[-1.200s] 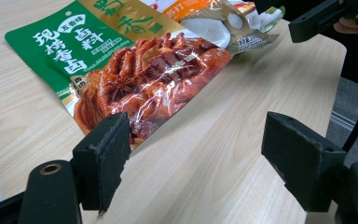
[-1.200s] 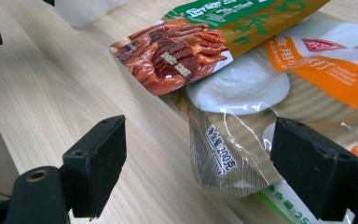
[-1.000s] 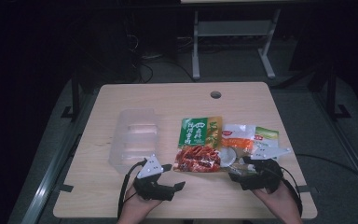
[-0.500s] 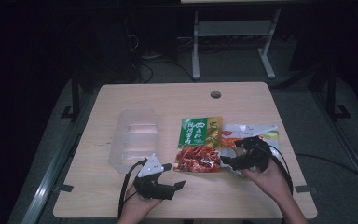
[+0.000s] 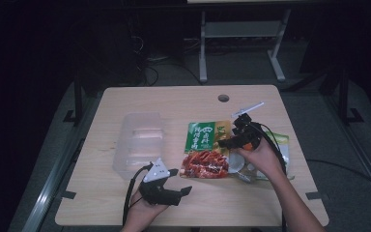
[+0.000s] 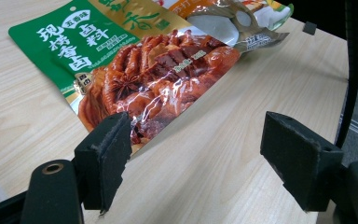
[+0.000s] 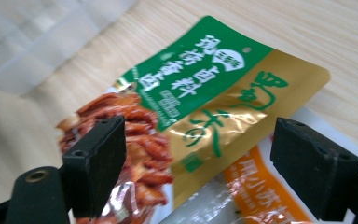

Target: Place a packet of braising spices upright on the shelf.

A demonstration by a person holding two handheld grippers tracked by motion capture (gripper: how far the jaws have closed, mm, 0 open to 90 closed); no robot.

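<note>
Green-and-gold snack pouch (image 5: 206, 151) lying flat mid-table (image 5: 174, 101), overlapping an orange-printed packet (image 7: 256, 196) at its right, clear plastic container (image 5: 139, 144) lying to its left. Right gripper (image 5: 239, 135) hovering over the pouch's right edge, jaws spread wide, gripping nothing. Left gripper (image 5: 176, 181) resting near the pouch's lower corner, jaws likewise gaping, empty.

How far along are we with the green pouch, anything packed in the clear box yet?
Nothing looks packed: the clear box seems empty as far as the high view shows. In hand: the right gripper hangs open over the green pouch, which lies flat, overlapping the orange pouch. The left gripper waits open at the pouch's near corner. Left: probably grasping and moving both pouches.
</note>
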